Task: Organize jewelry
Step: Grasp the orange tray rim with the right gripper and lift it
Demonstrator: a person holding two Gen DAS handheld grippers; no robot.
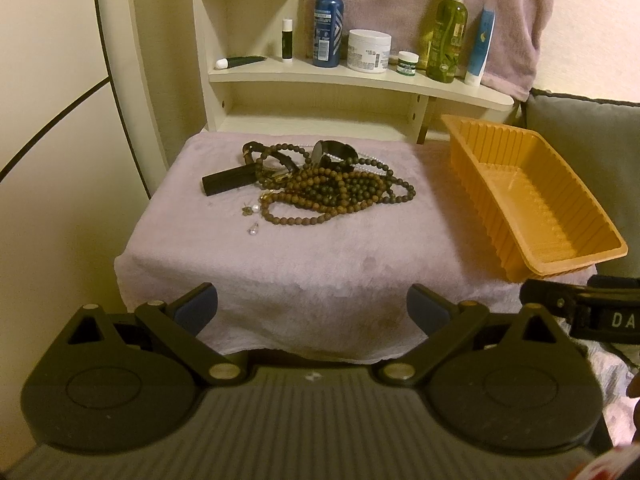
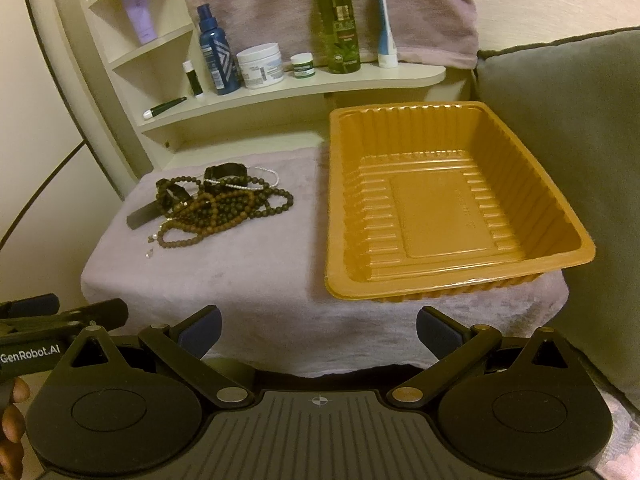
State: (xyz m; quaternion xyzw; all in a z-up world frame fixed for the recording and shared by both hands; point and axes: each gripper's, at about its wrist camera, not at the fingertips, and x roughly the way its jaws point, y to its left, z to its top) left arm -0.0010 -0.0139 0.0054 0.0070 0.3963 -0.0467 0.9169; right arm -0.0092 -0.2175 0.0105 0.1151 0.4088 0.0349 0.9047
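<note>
A tangled pile of brown and dark bead necklaces [image 1: 332, 192] [image 2: 224, 204] lies on a pale pink towel-covered stand [image 1: 280, 264] [image 2: 248, 280], with a black watch [image 1: 332, 154] [image 2: 224, 172], a thin pearl strand and a black stick-shaped piece [image 1: 228, 184] [image 2: 140, 214]. Small earrings [image 1: 253, 216] [image 2: 150, 246] lie just in front of the pile. An empty orange plastic tray [image 1: 532, 200] [image 2: 440, 208] sits on the stand's right side. My left gripper [image 1: 312, 310] is open and empty, short of the stand's front edge. My right gripper [image 2: 318, 330] is open and empty in front of the tray.
A cream shelf [image 1: 360, 78] [image 2: 300, 88] behind the stand holds bottles, jars and tubes. A pink towel [image 1: 420, 0] hangs behind it. A grey cushion [image 2: 568, 160] stands to the right of the tray. The other gripper shows at each view's edge [image 1: 580, 308] [image 2: 52, 320].
</note>
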